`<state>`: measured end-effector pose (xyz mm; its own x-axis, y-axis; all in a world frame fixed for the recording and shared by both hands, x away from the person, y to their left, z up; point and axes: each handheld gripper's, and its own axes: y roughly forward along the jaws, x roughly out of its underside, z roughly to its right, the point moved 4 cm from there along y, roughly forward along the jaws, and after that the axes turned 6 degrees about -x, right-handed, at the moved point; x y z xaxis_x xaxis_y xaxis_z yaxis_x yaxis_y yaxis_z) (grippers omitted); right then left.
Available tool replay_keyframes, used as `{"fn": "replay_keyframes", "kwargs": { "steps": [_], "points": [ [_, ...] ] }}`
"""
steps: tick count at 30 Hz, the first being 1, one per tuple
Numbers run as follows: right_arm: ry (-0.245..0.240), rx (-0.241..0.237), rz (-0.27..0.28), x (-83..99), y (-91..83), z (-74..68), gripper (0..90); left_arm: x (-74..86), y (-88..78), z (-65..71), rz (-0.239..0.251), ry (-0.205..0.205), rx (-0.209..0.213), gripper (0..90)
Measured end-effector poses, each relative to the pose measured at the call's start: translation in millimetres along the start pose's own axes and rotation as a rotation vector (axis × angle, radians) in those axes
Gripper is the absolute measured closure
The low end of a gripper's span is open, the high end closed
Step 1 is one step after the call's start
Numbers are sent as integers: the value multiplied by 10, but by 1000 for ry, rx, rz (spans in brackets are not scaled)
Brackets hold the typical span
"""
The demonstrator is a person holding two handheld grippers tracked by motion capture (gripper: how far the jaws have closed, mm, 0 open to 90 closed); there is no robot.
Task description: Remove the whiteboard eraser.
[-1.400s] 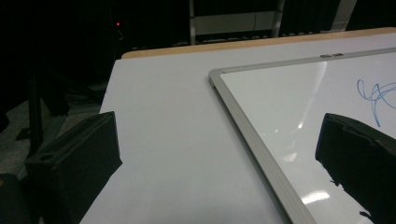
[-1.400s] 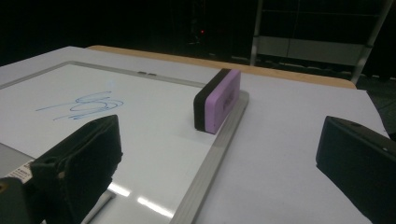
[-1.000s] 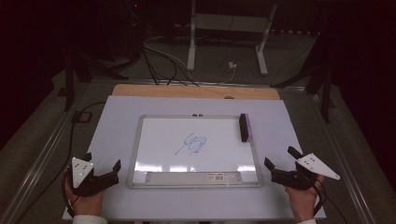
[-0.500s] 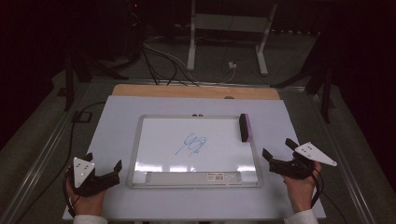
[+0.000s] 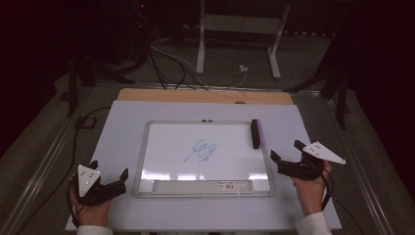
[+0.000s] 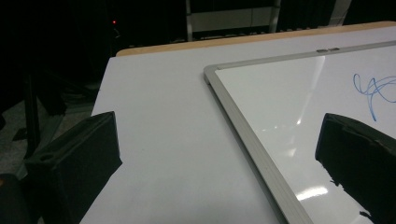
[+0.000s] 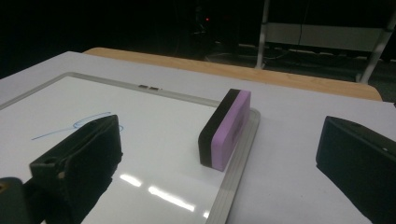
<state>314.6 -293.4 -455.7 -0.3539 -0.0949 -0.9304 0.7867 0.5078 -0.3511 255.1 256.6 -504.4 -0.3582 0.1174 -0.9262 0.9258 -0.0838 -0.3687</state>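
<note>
Dark floor and a tangle of cables (image 5: pixel 166 63) surround the bench (image 5: pixel 122 142), whose white top ends in a wooden strip along its far edge. At the centre of the bench lies a whiteboard (image 5: pixel 171 147) in a silver frame, with a blue scribble (image 5: pixel 201 152) near its middle and a pen tray along its 6 o'clock edge.

A black and purple eraser (image 5: pixel 255 133) stands on edge at the board's 2 o'clock corner, set against the frame there. In the right gripper view the eraser (image 7: pixel 225 128) shows black on one face and purple on the other, resting partly on the writing surface and partly on the frame rail.

The right tool (image 5: pixel 286 155) hovers at 4 o'clock from the board's centre, just off the right frame rail, jaws spread wide and gripping nothing; the eraser lies ahead of it, between the two jaws in its own view and apart from both. The left tool (image 5: pixel 110 172) sits at 8 o'clock, near the board's lower left corner, jaws likewise wide apart and empty. In the left gripper view the frame rail of the whiteboard (image 6: pixel 243 135) runs diagonally between the jaws.
</note>
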Motion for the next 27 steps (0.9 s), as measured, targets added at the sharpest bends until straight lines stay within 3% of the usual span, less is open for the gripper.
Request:
{"fn": "replay_keyframes", "kwargs": {
  "steps": [27],
  "points": [
    [22,21,-43,-76,422,180,7,6,8,6,-4,2,3,7]
  ]
}}
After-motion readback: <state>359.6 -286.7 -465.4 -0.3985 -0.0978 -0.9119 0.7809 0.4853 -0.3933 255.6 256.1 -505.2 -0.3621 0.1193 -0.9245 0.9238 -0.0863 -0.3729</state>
